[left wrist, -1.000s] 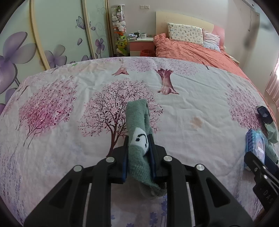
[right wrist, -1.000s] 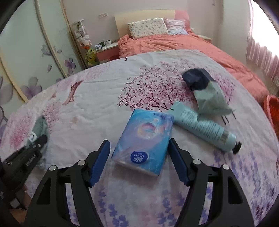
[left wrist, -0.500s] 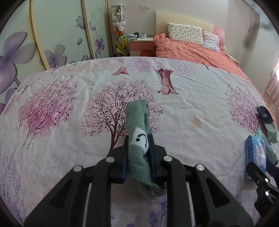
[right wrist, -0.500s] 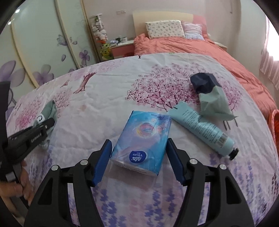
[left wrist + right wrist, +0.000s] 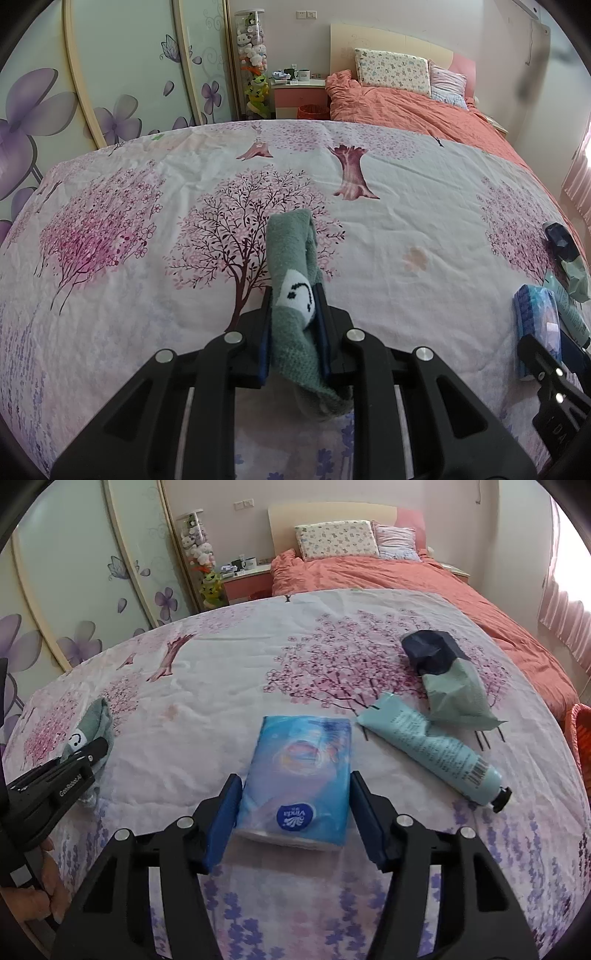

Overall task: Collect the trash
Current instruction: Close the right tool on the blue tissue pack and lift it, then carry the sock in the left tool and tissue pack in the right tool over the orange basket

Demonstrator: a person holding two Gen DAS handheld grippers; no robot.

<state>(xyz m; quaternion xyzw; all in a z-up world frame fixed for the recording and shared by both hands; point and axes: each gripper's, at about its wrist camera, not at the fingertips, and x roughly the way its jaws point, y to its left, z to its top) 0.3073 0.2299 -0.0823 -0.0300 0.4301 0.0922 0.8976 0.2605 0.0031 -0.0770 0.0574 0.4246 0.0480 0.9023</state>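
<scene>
The left hand-held gripper [image 5: 293,332] is pinching a green sock [image 5: 293,266] low over the flowered bedspread [image 5: 406,206]. The right hand-held gripper [image 5: 293,808] has just been closing around a blue tissue pack [image 5: 299,771] lying on the bedspread, pads not pressing it. Beyond are lying a pale tube [image 5: 432,749] and crumpled wrappers [image 5: 448,679].

Location: a home bedroom. A bed [image 5: 424,107] with an orange duvet, two pillows [image 5: 393,72] and a headboard [image 5: 332,511] stands at the far wall. Beside it are a nightstand [image 5: 297,94], a column of plush toys [image 5: 253,55] and floral sliding wardrobe doors [image 5: 122,66].
</scene>
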